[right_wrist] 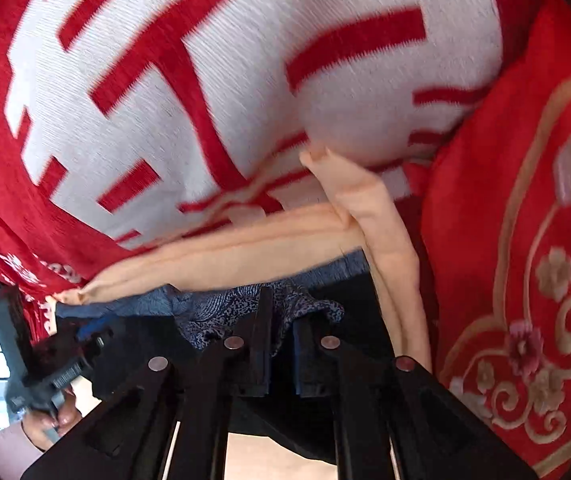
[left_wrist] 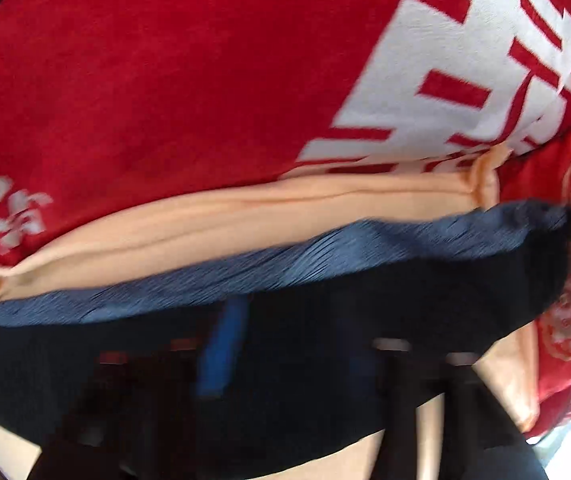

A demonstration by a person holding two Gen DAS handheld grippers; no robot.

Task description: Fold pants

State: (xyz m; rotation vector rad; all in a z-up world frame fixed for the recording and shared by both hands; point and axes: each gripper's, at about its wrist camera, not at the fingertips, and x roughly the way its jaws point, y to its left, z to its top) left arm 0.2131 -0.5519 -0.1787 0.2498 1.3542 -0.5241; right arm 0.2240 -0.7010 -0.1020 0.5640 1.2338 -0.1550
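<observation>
Both views are motion-blurred. My right gripper [right_wrist: 281,316] points steeply down, jaws close together, and pinches a bunched bit of blue patterned fabric [right_wrist: 245,312] between the fingertips; that fabric is the waist edge of the pants [right_wrist: 349,300], dark, lying below it under my fingers. The pants sit on a peach cloth [right_wrist: 245,248] that shows as a folded band above them and runs down the right side too. Behind is a red blanket [right_wrist: 165,80] with big white lettering, and at right a red cushion [right_wrist: 525,240] with gold scrollwork and flowers. At far left of the right view a hand [right_wrist: 51,420] holds my left gripper [right_wrist: 93,340], near the pants' left end.

In the left view the left gripper [left_wrist: 293,380] is only a dark smear low in frame, over the pants [left_wrist: 325,320]; I cannot tell how wide it stands or whether it grips anything. A blue ribbed waistband [left_wrist: 285,256] runs across, peach cloth [left_wrist: 205,220] just above it, the blanket [left_wrist: 165,80] beyond.
</observation>
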